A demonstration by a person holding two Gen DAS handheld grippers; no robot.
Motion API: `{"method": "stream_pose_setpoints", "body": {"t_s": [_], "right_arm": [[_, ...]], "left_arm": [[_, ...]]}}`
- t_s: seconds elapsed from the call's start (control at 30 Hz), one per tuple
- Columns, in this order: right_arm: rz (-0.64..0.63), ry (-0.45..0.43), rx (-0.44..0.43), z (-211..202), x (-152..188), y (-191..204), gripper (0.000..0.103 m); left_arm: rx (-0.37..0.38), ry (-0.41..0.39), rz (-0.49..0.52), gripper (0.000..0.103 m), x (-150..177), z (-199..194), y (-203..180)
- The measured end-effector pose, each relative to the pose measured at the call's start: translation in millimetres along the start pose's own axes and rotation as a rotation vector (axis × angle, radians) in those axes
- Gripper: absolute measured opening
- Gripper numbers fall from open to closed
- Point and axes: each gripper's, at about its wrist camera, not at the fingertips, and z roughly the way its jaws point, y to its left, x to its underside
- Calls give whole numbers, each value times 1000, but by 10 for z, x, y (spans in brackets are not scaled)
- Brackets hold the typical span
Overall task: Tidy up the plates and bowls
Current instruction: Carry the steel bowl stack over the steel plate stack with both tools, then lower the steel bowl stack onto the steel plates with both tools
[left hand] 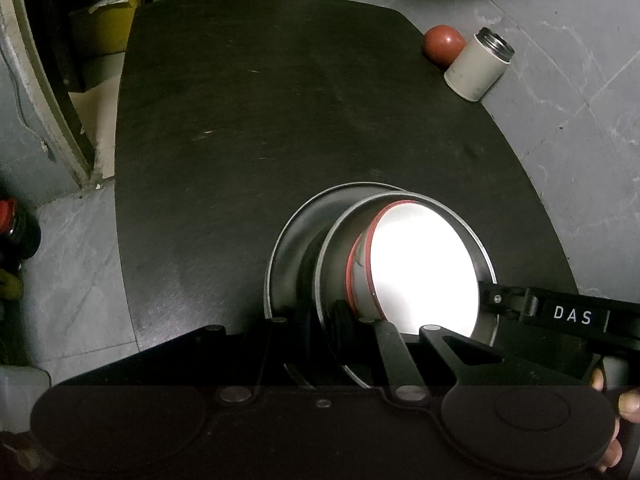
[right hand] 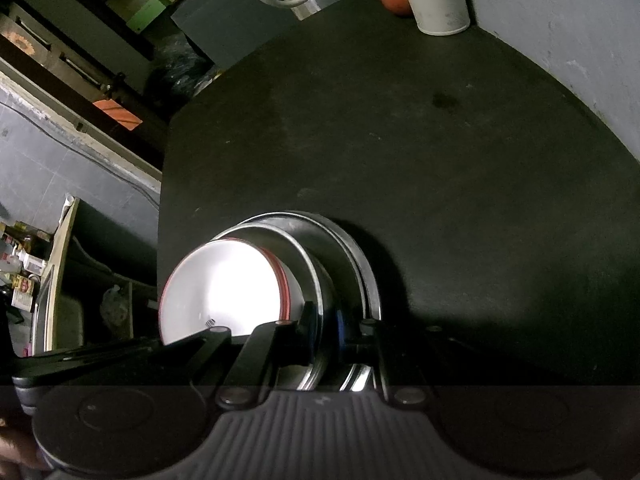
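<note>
While both grippers share one nested stack, the load needs to be kept level and lowered together, or the dishes will slide apart.

From the left wrist, the left gripper has its jaws narrowed on the near rim of the round steel bowl, which sits tilted in a wider steel plate and holds a white red-rimmed bowl. The right gripper reaches in from the right. The stack appears low over the dark rounded worktop; contact is unclear. A white cylindrical tin and red ball stand well apart.

From the right wrist, the right gripper pinches the steel rims on the opposite side, jaws narrow. Only here do the layered rims show edge-on.
</note>
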Motion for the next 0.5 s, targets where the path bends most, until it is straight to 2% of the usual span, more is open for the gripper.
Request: {"method": "stream_pose_setpoints", "body": {"t_s": [0.5], "right_arm": [[0,1,-1,-3,2,4,13]], "left_arm": [[-4,2,2,10,-9,5,-14]]}}
